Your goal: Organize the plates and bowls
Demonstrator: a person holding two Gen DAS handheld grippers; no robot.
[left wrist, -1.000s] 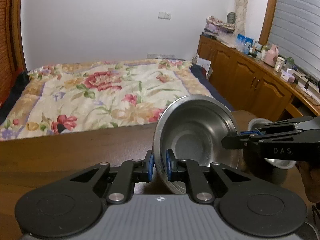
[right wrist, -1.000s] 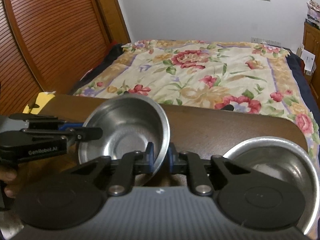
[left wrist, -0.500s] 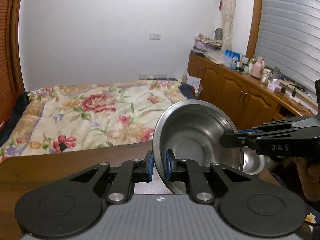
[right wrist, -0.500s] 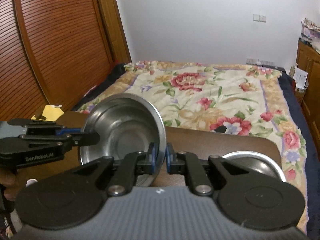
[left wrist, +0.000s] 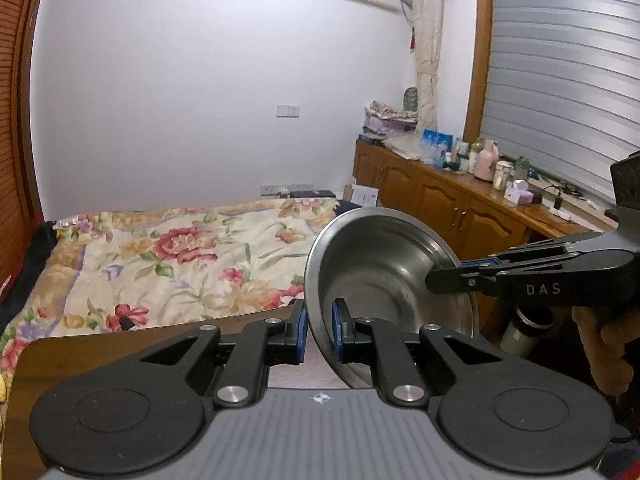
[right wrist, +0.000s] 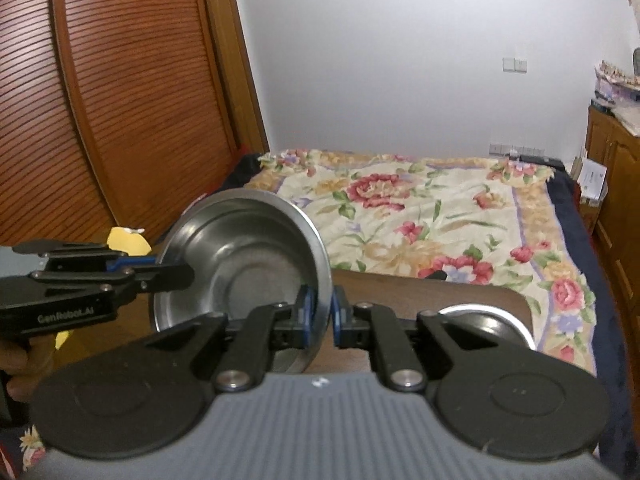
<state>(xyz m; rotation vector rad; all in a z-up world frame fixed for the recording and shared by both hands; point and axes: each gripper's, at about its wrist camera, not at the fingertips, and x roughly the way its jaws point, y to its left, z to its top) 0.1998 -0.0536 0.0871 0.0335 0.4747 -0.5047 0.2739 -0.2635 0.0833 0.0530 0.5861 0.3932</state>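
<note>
Above the table edge [right wrist: 460, 286], each gripper [left wrist: 320, 330] [right wrist: 320, 318] pinches opposite rims of the steel bowl [left wrist: 384, 280].

A floral bedspread [left wrist: 172, 264] covers the bed beside wooden cabinets [left wrist: 448, 208] and a slatted wardrobe door [right wrist: 100, 100]

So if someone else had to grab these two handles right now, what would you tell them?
Left gripper: shut on the steel bowl, clamping its near rim.
Right gripper: shut on the same bowl's opposite rim.
The bowl hangs tilted in the air between them, above the wooden table.
A second steel dish sits on the table behind the right gripper.
Done: bowl picked up. Left: set it where it belongs, perhaps in that dish.
</note>
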